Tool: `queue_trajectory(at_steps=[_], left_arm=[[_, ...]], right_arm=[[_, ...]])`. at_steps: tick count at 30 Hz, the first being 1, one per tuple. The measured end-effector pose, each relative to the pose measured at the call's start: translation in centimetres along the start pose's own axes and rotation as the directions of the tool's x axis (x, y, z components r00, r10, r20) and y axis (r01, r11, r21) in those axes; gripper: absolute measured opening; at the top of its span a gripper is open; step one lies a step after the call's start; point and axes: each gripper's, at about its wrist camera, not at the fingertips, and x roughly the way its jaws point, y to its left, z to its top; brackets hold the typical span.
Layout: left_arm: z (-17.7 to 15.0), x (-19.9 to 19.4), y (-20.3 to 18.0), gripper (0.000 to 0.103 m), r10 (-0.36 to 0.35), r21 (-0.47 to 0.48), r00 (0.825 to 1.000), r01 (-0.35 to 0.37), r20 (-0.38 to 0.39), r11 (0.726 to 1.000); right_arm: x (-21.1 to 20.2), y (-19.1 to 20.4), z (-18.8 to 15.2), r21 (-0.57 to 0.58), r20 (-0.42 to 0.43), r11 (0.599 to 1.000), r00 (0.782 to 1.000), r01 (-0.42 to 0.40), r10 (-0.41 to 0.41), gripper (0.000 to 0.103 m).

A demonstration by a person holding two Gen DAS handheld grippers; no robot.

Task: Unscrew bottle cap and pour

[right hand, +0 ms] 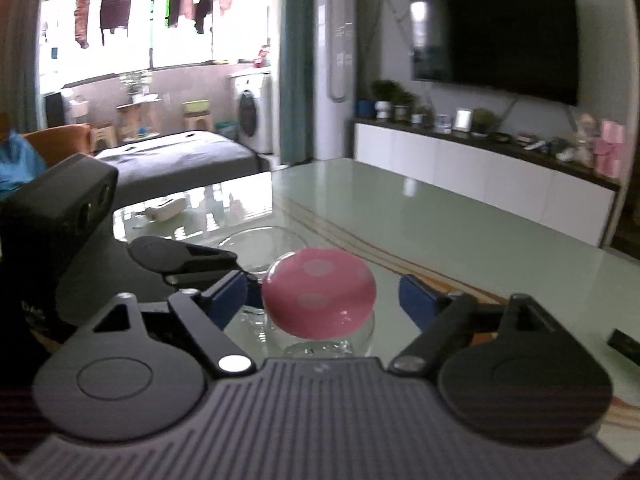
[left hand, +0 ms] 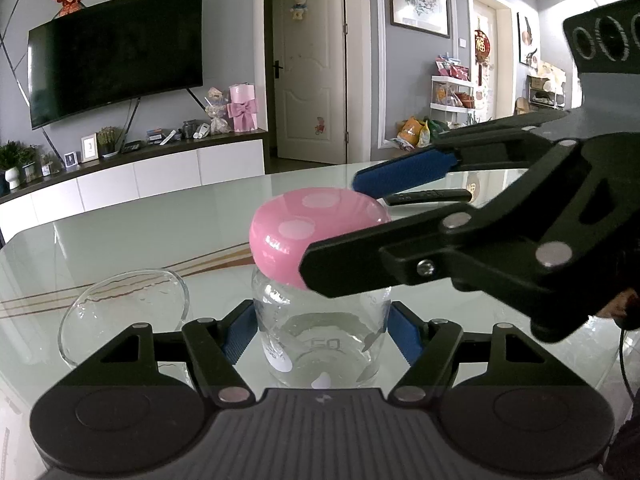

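Note:
A clear glass bottle point(left hand: 324, 344) with a pink dotted cap point(left hand: 312, 232) stands on the glass table point(left hand: 160, 220). My left gripper point(left hand: 322, 334) is shut on the bottle's body, a blue pad pressing each side. My right gripper point(left hand: 360, 224) comes in from the right and straddles the cap. In the right wrist view the cap point(right hand: 318, 292) sits between the right gripper's point(right hand: 322, 298) blue pads. The left pad lies close against it and a clear gap shows at the right pad point(right hand: 416, 300), so the jaws stand open. A little water lies in the bottle's bottom.
An empty clear glass cup point(left hand: 124, 312) stands just left of the bottle, also visible behind the cap as the cup point(right hand: 260, 240). A black remote point(left hand: 428, 197) lies behind the right gripper. A white object point(right hand: 166, 208) rests on the table's far left side.

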Motion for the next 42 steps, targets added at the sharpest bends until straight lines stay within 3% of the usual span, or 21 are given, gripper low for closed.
queue_trajectory(at_steps=[3, 9, 18, 26, 31, 42], left_arm=[[0.1, -0.1, 0.0, 0.074, 0.001, -0.002, 1.000, -0.001, 0.001, 1.000], [0.1, 0.0, -0.1, 0.074, 0.001, -0.005, 1.000, -0.001, 0.000, 1.000], [0.2, 0.1, -0.3, 0.074, -0.002, -0.007, 1.000, 0.002, -0.001, 1.000], [-0.1, 0.3, -0.6, 0.074, -0.007, -0.011, 1.000, 0.007, -0.009, 1.000], [0.1, 0.3, -0.6, 0.074, -0.008, -0.014, 1.000, 0.008, -0.009, 1.000], [0.3, 0.3, -0.5, 0.074, -0.008, -0.013, 1.000, 0.008, -0.010, 1.000]], right_arm=[[-0.1, 0.6, 0.0, 0.025, -0.014, 0.998, 0.998, 0.065, -0.065, 0.084], [0.9, 2.1, 0.1, 0.036, -0.029, 0.993, 0.994, 0.108, -0.107, 0.080], [2.7, 3.6, 0.2, -0.003, -0.059, 0.974, 0.972, 0.229, -0.228, 0.075], [3.7, 3.6, -0.1, 0.008, -0.054, 0.974, 0.973, 0.227, -0.226, 0.066], [3.5, 3.1, -0.2, 0.001, -0.052, 0.978, 0.977, 0.209, -0.208, 0.066], [2.6, 1.2, 0.1, 0.002, -0.033, 0.997, 0.996, 0.081, -0.081, 0.066]])
